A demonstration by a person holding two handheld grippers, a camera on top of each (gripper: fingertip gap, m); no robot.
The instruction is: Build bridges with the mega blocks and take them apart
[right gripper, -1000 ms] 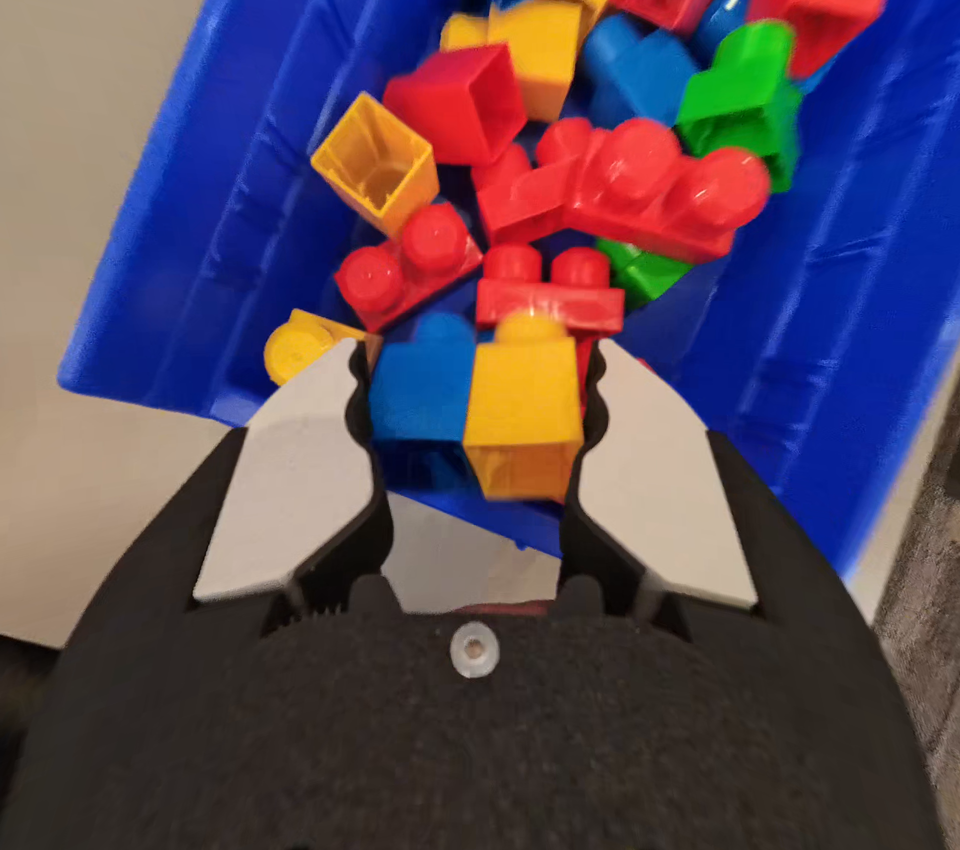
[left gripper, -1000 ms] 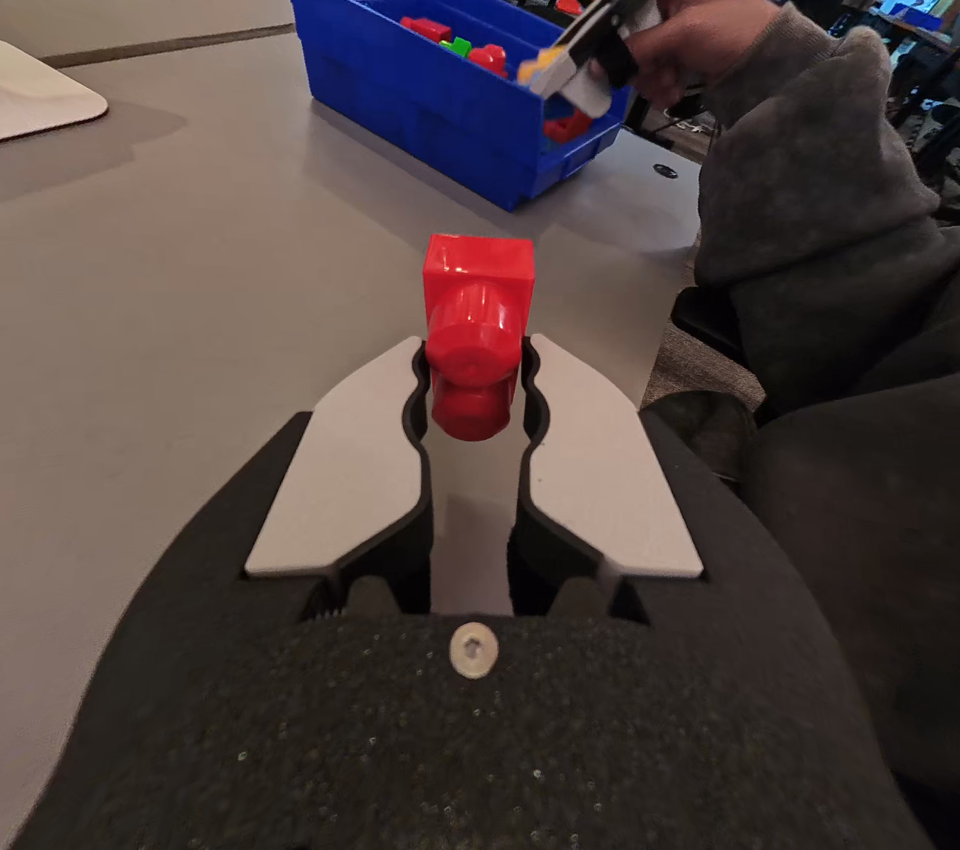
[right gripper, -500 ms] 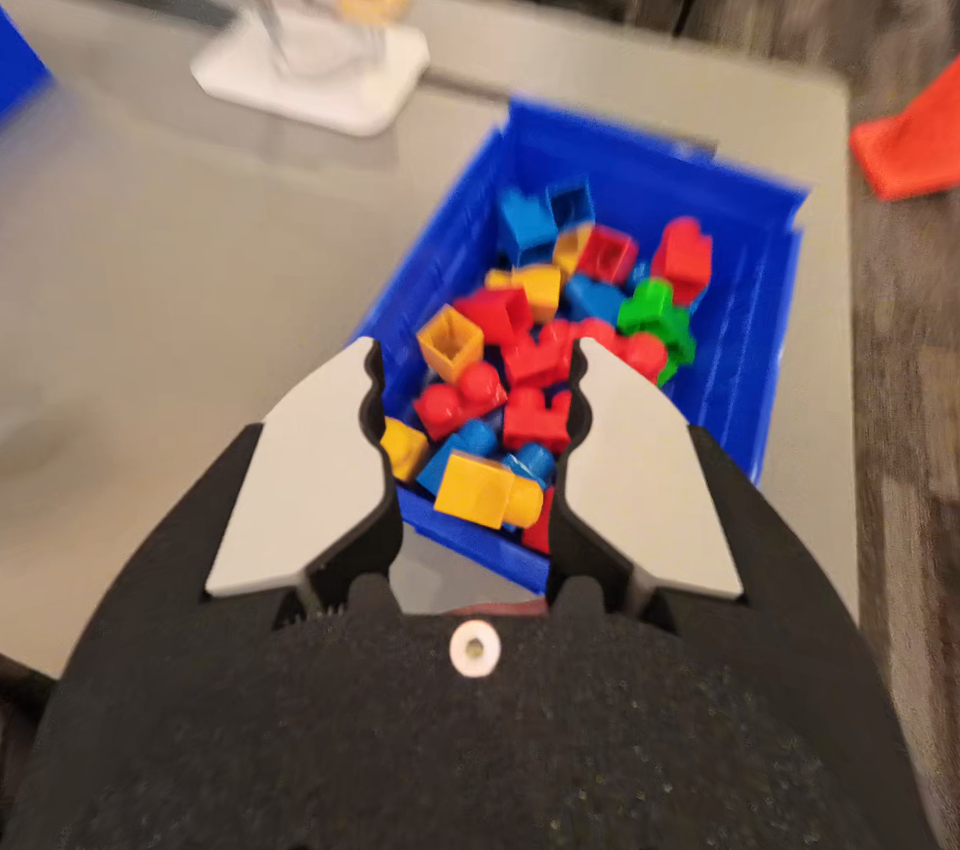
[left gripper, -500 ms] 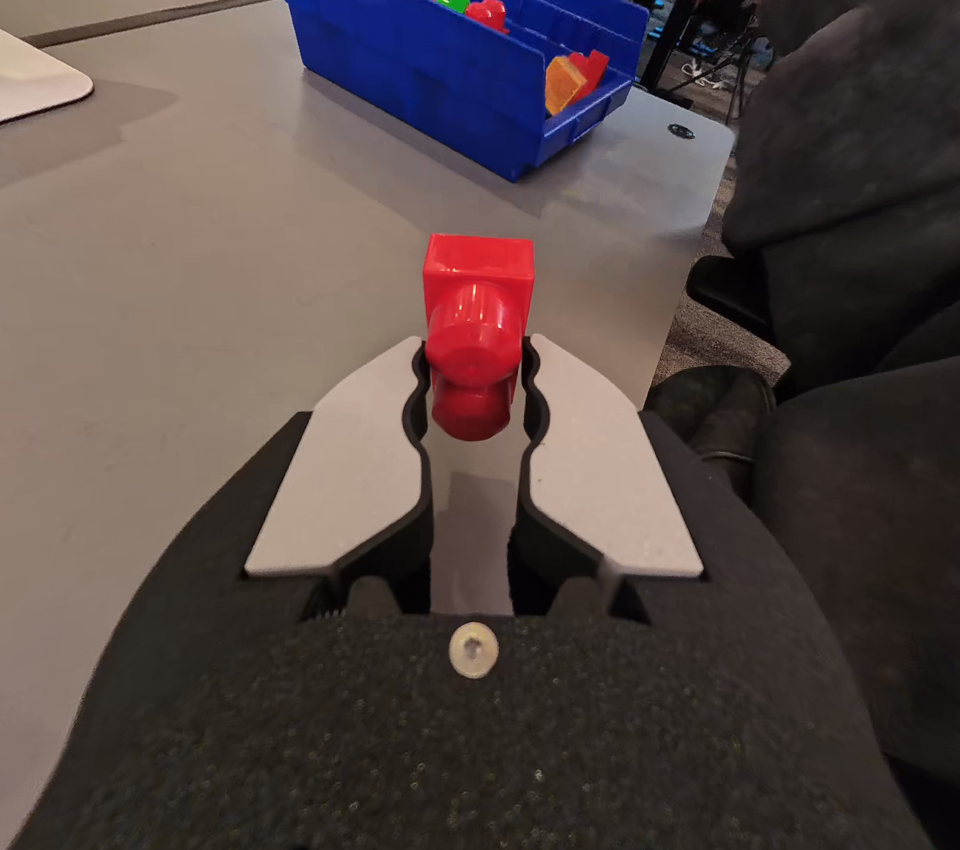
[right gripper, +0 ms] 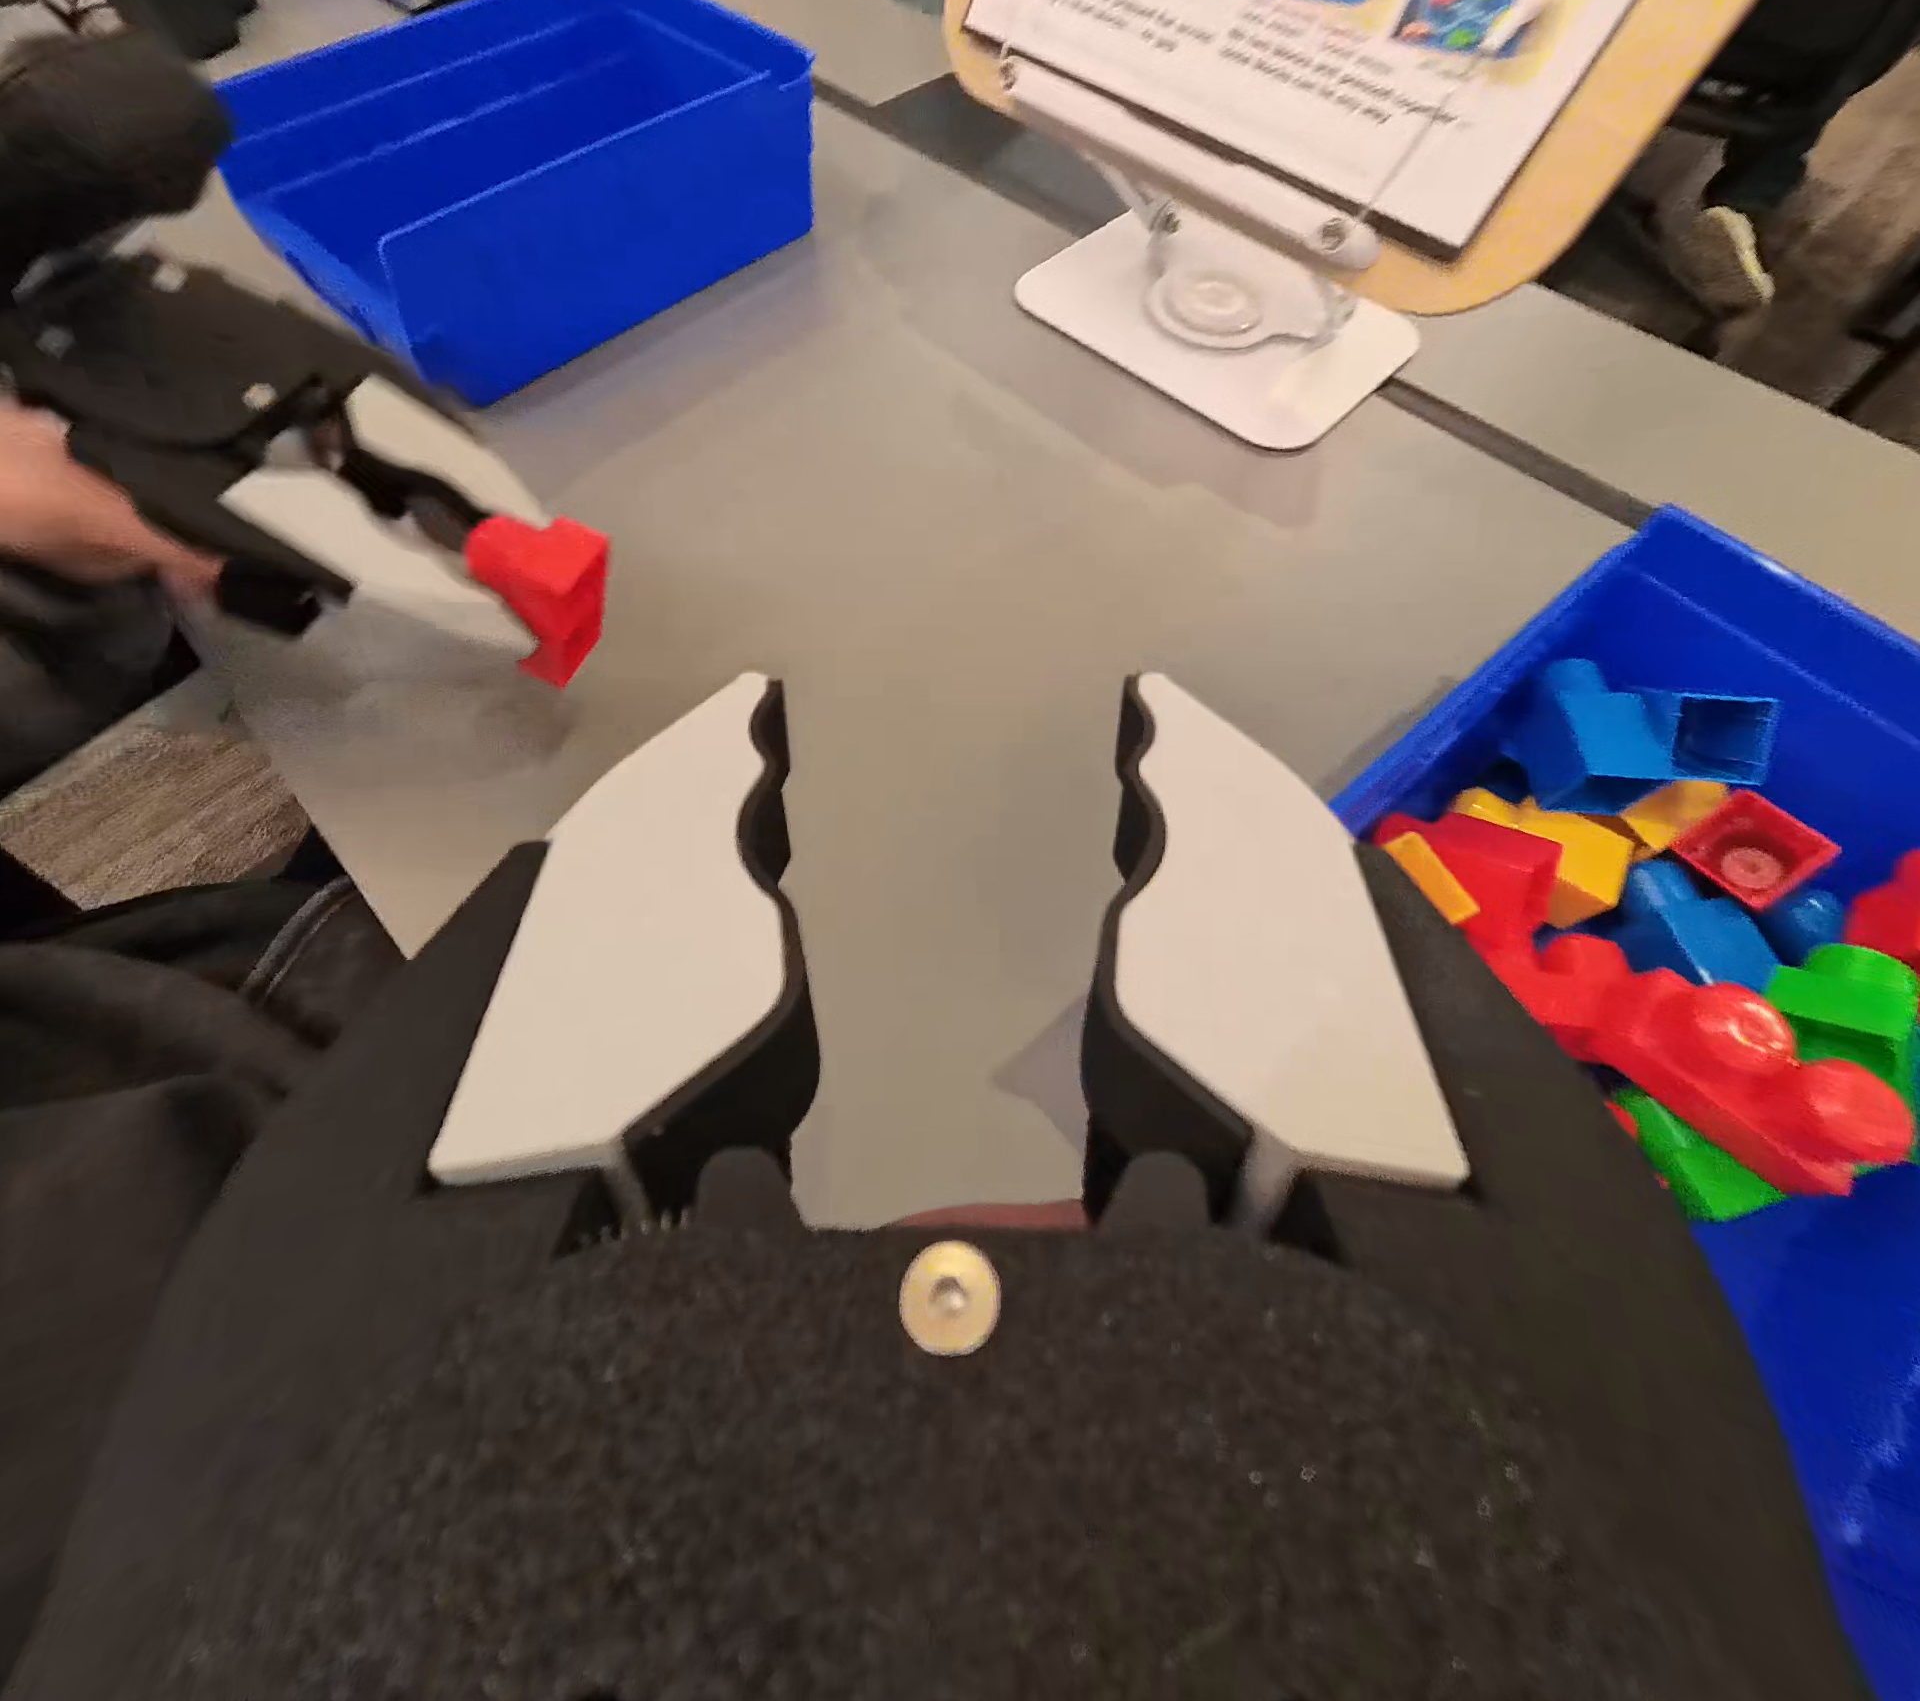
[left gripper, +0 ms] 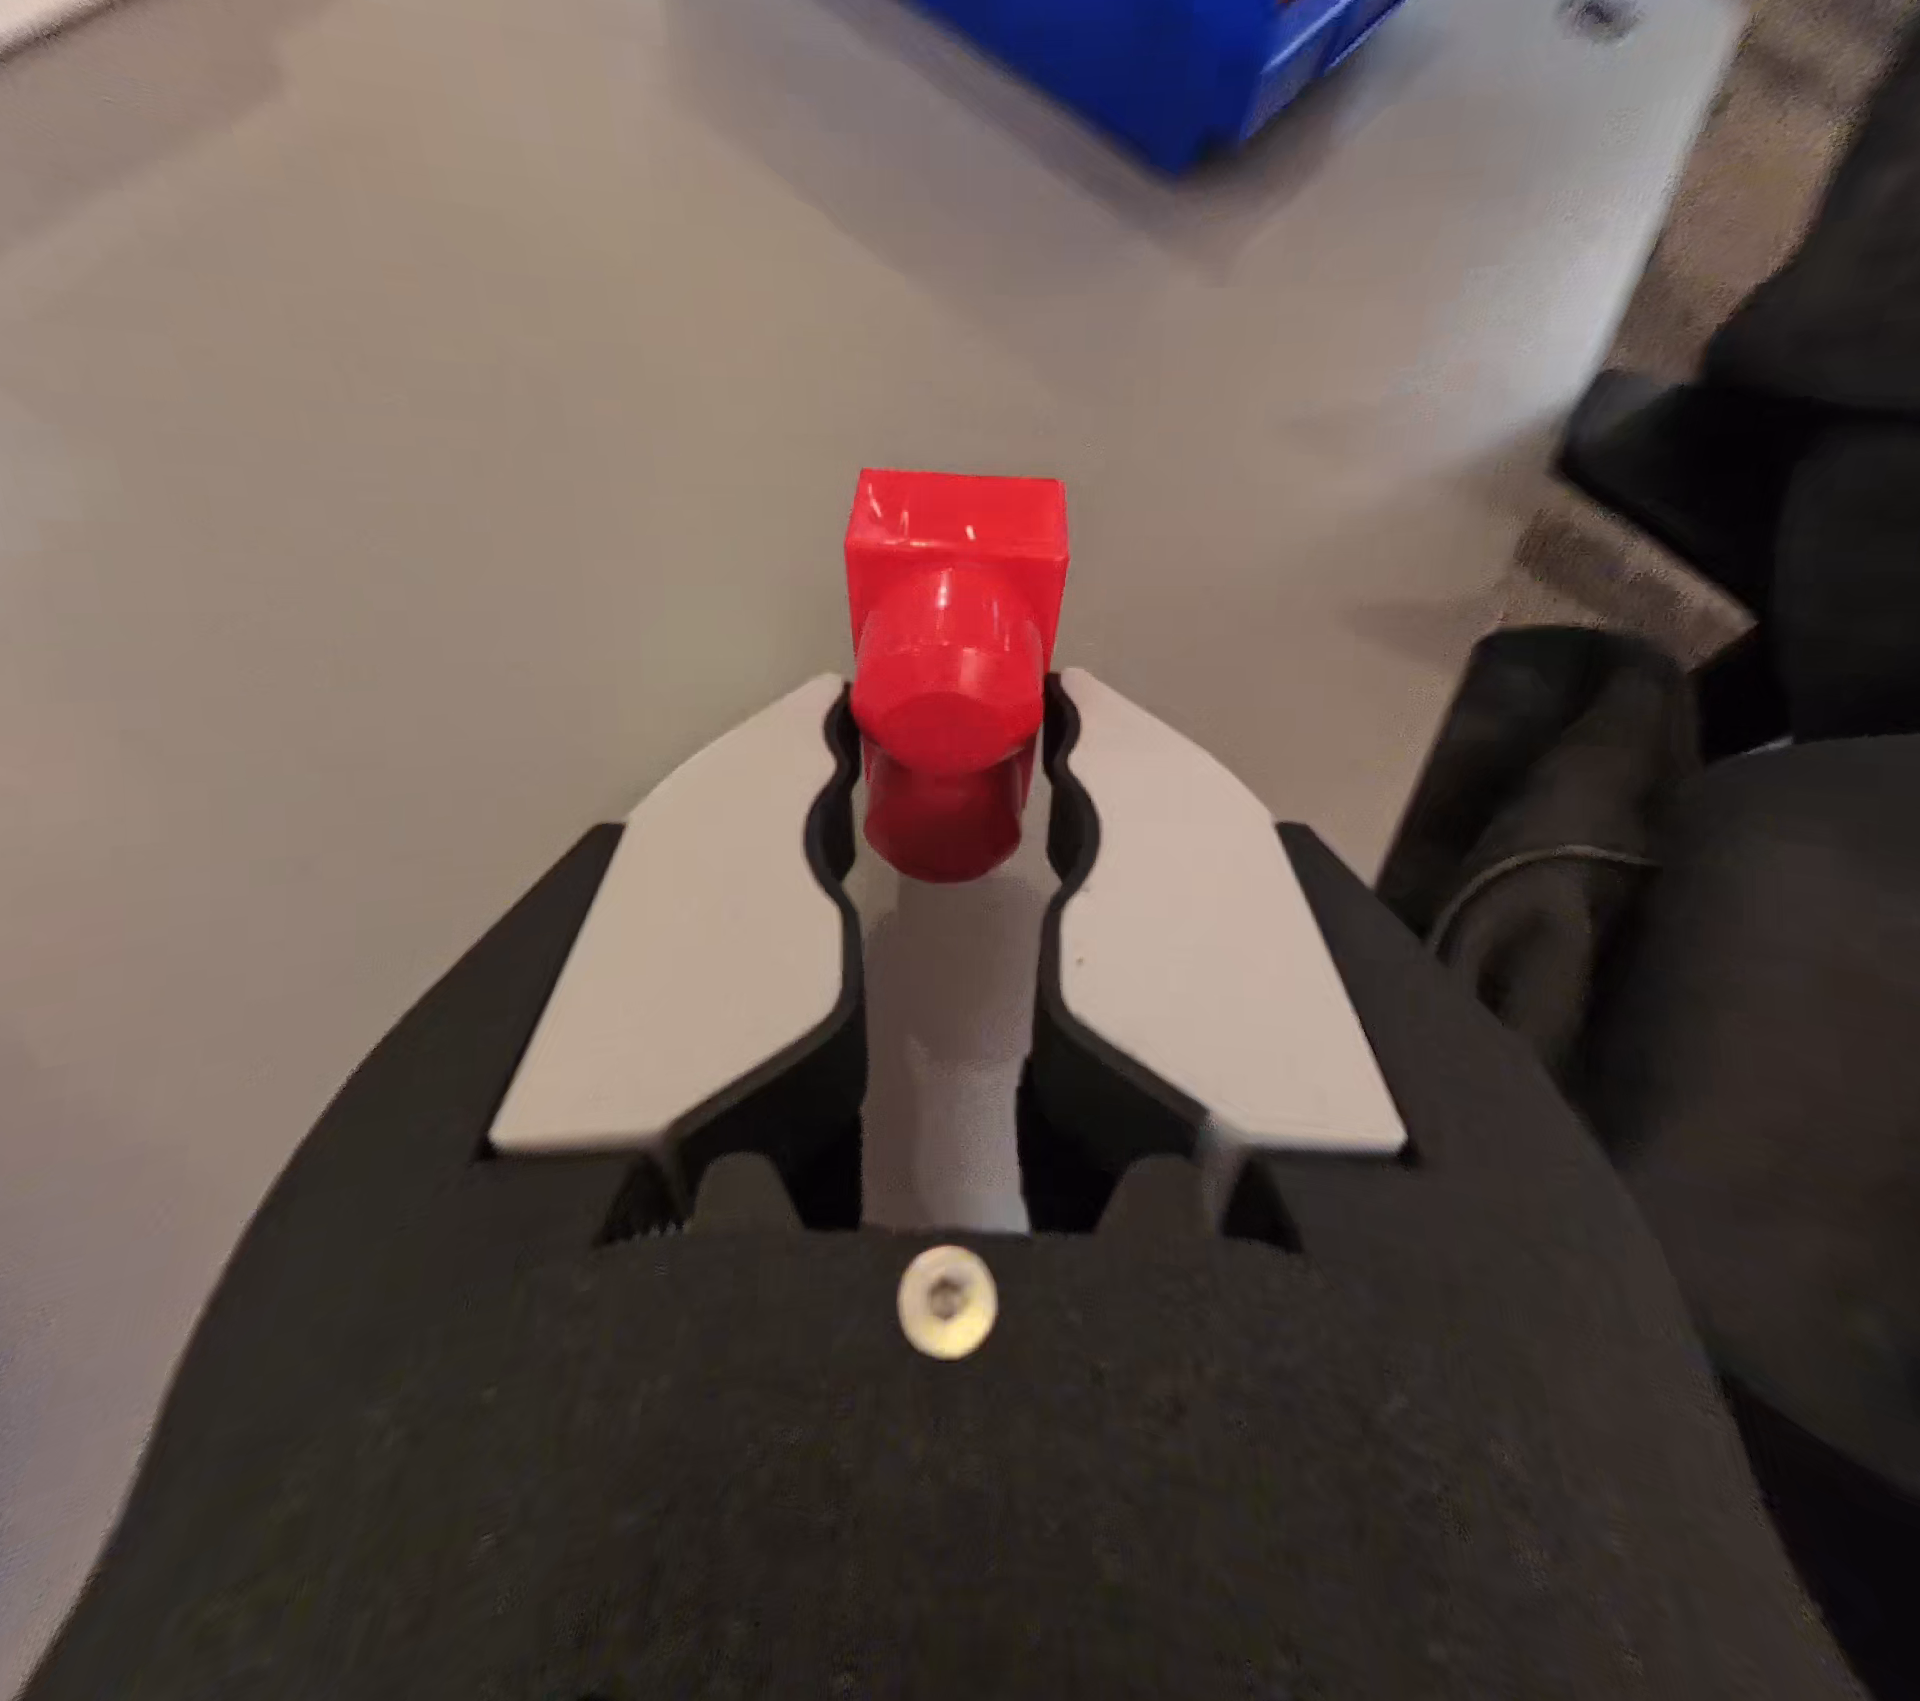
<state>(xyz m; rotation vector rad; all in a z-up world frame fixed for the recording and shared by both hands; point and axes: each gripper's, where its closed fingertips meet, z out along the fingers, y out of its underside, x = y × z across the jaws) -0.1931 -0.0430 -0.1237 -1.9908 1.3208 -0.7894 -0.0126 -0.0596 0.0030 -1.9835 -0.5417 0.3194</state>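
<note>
Left tongs (left gripper: 945, 721) clamp a red block (left gripper: 956, 602) above the grey table (left gripper: 468, 363); right tongs (right gripper: 951, 716) gape wide, empty, beside the blue bin (right gripper: 1621, 602).

grippers: 2 | red block (left gripper: 954, 612) clamped between the left gripper's fingers: 1 | blue bins on the table: 3 | bin right of the right gripper's fingers (right gripper: 1652, 602) with loose blocks, too heaped to count | sign stand (right gripper: 1216, 321) ahead of those fingers: 1
</note>
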